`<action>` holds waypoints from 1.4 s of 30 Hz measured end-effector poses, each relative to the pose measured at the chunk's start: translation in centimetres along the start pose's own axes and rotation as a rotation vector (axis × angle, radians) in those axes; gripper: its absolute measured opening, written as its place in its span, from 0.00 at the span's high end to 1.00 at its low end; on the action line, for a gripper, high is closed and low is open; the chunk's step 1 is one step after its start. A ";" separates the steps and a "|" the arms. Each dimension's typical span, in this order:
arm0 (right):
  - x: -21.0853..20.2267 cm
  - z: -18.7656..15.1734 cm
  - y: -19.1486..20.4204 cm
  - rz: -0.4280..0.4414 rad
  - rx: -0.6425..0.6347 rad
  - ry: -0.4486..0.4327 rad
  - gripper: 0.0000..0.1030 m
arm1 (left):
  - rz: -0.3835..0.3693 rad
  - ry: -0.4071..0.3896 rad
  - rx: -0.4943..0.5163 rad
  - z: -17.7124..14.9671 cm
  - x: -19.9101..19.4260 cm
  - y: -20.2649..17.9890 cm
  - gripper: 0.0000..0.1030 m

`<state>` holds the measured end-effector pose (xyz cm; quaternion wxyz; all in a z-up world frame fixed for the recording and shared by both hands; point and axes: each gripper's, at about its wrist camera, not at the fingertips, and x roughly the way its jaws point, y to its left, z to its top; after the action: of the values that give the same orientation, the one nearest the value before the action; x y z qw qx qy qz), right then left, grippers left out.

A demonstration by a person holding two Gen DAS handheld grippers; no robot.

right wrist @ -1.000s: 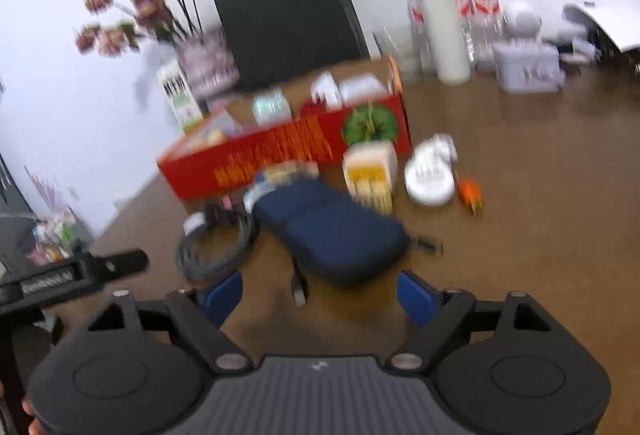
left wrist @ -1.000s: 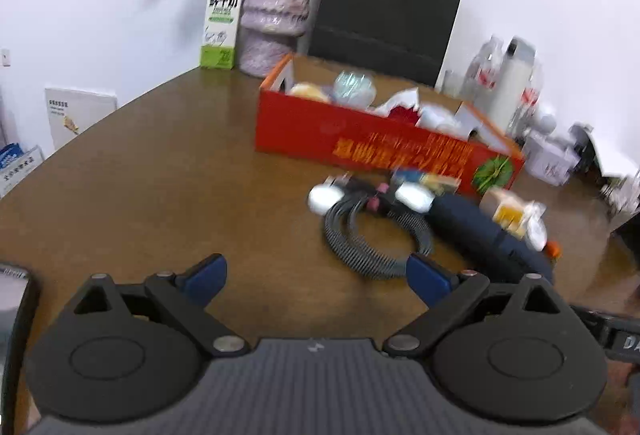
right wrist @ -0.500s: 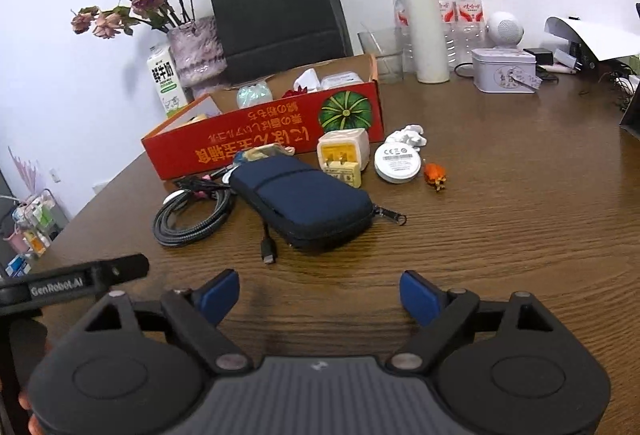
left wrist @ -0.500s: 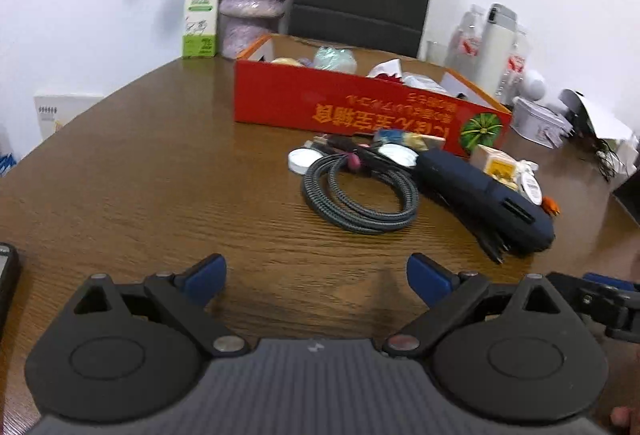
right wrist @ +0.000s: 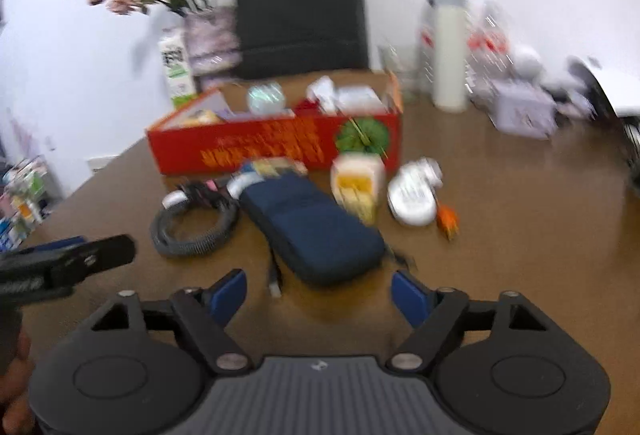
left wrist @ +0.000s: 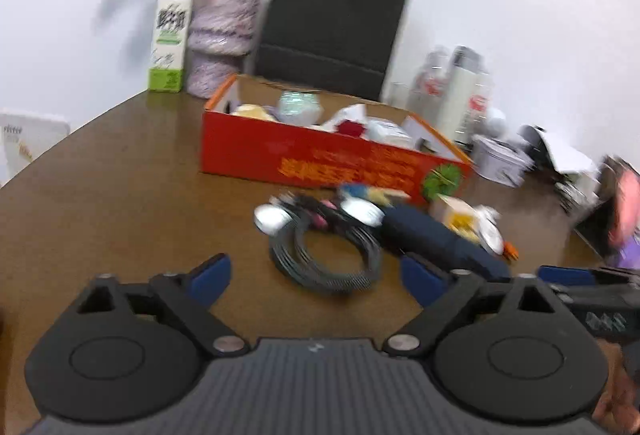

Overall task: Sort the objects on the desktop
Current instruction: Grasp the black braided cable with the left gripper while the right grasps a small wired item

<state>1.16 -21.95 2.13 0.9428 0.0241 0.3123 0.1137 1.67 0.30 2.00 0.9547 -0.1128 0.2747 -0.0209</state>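
A red cardboard box with several items inside stands on the brown table. In front of it lie a coiled grey cable, a dark blue pouch, a yellow-white charger, a round white case and a small orange piece. My left gripper is open and empty, just short of the cable. My right gripper is open and empty, just short of the pouch.
A black paper bag, a vase with dried flowers and a milk carton stand behind the box. Bottles and a small tin are at the back right. The left gripper's side shows in the right wrist view.
Both views are now motion-blurred. Both grippers have moved closer to the objects and stay open. The objects have not moved.
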 end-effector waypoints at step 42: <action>4.5 4.3 -2.0 0.183 0.011 -0.163 0.97 | 0.030 0.173 0.024 4.9 7.8 -1.9 0.96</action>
<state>7.60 -22.72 2.74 0.9507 0.0668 0.2319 0.1950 10.97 -1.35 2.43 0.9288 -0.0950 0.3576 -0.0197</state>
